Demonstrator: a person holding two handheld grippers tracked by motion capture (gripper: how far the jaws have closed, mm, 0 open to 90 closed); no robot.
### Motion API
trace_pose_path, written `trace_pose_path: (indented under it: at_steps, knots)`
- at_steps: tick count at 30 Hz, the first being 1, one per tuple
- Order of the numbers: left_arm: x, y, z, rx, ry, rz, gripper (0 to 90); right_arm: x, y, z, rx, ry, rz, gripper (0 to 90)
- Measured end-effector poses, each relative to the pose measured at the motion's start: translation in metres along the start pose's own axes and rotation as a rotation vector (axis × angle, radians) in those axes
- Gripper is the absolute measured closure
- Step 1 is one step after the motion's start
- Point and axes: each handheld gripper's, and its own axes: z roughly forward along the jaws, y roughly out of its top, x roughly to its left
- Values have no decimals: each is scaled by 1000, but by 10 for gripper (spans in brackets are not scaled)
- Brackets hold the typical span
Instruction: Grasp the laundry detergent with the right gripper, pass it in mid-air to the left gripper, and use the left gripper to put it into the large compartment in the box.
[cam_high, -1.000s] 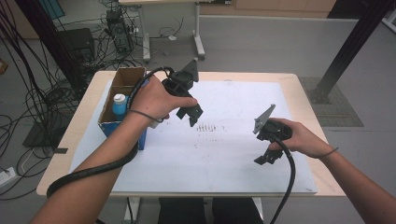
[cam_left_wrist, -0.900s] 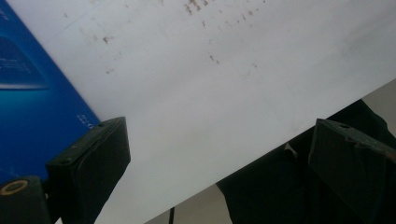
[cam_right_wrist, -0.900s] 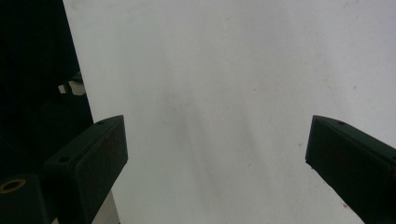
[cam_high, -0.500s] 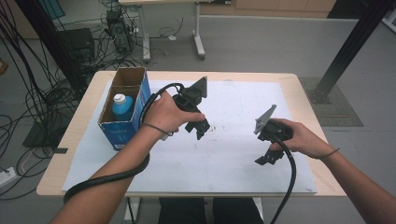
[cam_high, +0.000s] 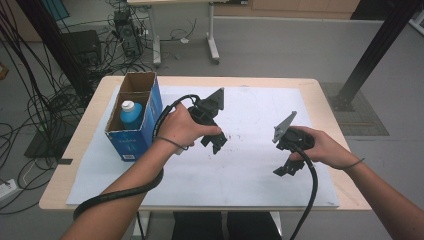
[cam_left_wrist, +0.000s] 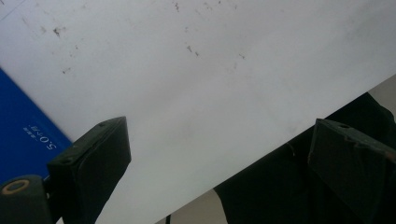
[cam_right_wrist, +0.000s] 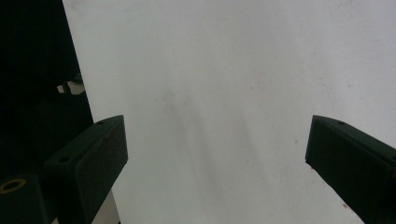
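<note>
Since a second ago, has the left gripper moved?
Yes. In the high view the left gripper has shifted right, away from the blue box towards the middle of the white sheet.

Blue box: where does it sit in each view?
High view: blue box stands at the table's left, open, a bottle inside.
Left gripper view: its blue side fills the left edge.
Right gripper view: not in it.
Shared landmark: the white sheet.
</note>
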Motion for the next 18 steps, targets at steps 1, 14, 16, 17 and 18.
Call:
trace_pose_path:
  at_steps: [1, 14, 16, 17, 18]
  knots:
    - [1, 0, -1, -6, -2, 0, 61, 0, 0, 0, 1, 0, 0, 57]
    - [1, -3, -2, -13, -13, -4, 62, 3, 0, -2, 5, -5, -5, 57]
    - [0, -3, -3, -10, -15, 2, 62, 4, 1, -4, 7, -7, -8, 57]
    - [-1, -3, -3, -13, -13, 0, 62, 5, 1, -5, 7, -10, -3, 57]
    - [-2, -3, -4, -15, -14, 1, 62, 6, 0, -5, 5, -9, -4, 57]
